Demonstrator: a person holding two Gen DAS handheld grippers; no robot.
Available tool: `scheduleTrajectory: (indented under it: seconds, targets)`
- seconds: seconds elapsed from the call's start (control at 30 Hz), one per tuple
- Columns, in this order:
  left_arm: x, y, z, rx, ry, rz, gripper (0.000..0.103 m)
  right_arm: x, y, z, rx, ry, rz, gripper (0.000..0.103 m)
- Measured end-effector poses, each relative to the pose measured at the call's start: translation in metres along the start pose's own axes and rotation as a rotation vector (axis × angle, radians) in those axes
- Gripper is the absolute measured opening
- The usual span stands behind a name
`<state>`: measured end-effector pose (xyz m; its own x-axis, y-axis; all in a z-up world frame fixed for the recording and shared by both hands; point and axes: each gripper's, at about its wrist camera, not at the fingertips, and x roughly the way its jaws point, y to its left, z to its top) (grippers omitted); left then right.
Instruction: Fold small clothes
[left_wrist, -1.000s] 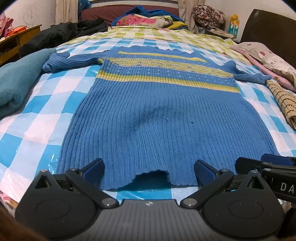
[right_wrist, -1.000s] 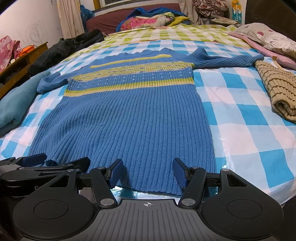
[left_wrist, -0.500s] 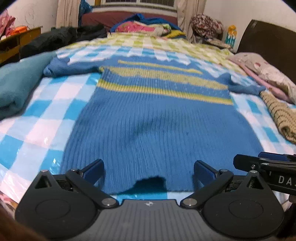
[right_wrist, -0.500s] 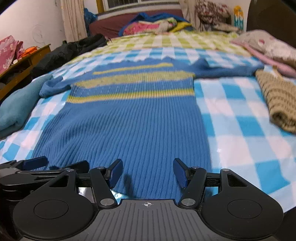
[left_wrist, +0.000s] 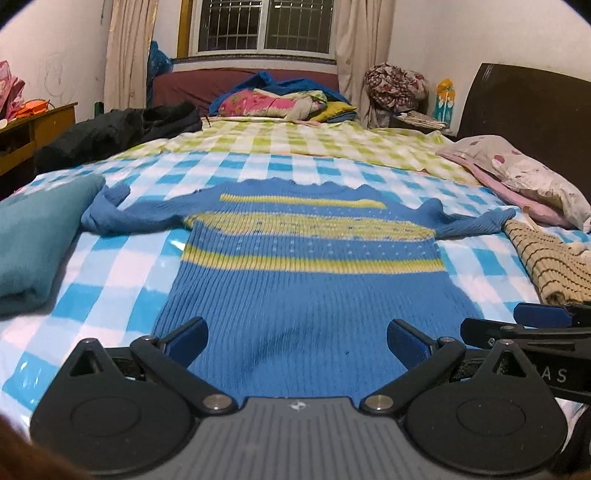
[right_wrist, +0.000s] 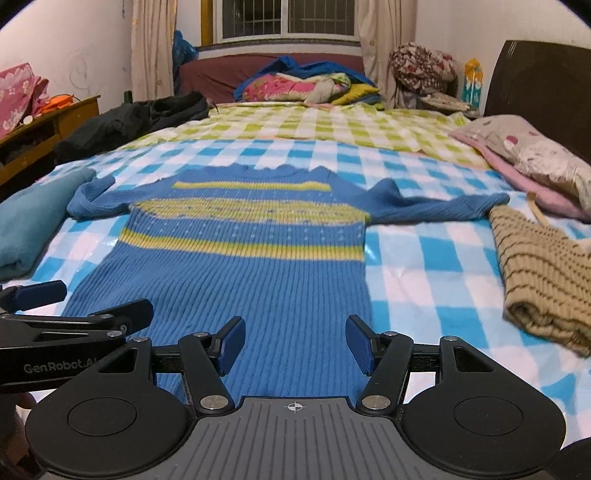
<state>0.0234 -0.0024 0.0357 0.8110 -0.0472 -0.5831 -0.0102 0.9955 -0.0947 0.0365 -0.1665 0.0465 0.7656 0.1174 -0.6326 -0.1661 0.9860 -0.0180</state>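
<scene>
We see the blue sweater (left_wrist: 306, 295) lying flat and face-up across the middle of both frames on the checked bedcover (right_wrist: 436, 258), its body smooth and both sleeves stretched out toward the left and right edges, so we judge that the spreading is done and no fold has yet been made; sleeves, sides and the final halving all seem left to do. Our left gripper (left_wrist: 297, 343) is spread wide and empty at the bottom of its frame, over the hem end of the sweater, and our right gripper (right_wrist: 295, 347) is likewise released and holding nothing, low in its own view. The hem itself is hidden behind both gripper bodies, so we cannot tell whether the fingers touch the knit. The tan striped knit (right_wrist: 543, 273) at the right edge and the teal cloth (left_wrist: 33, 236) at the left are partly cut off, and whether they are finished folds is unclear.
</scene>
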Motion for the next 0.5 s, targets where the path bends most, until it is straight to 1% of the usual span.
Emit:
scheduleTrajectory:
  seconds: [0.23, 0.5]
  targets:
    - [0.015, -0.013, 0.017, 0.031, 0.005, 0.019, 0.103, 0.014, -0.011, 0.02, 0.009, -0.03, -0.011, 0.06]
    - [0.047, -0.037, 0.044, 0.071, 0.006, 0.04, 0.103, 0.043, -0.041, 0.04, 0.054, -0.048, -0.028, 0.06]
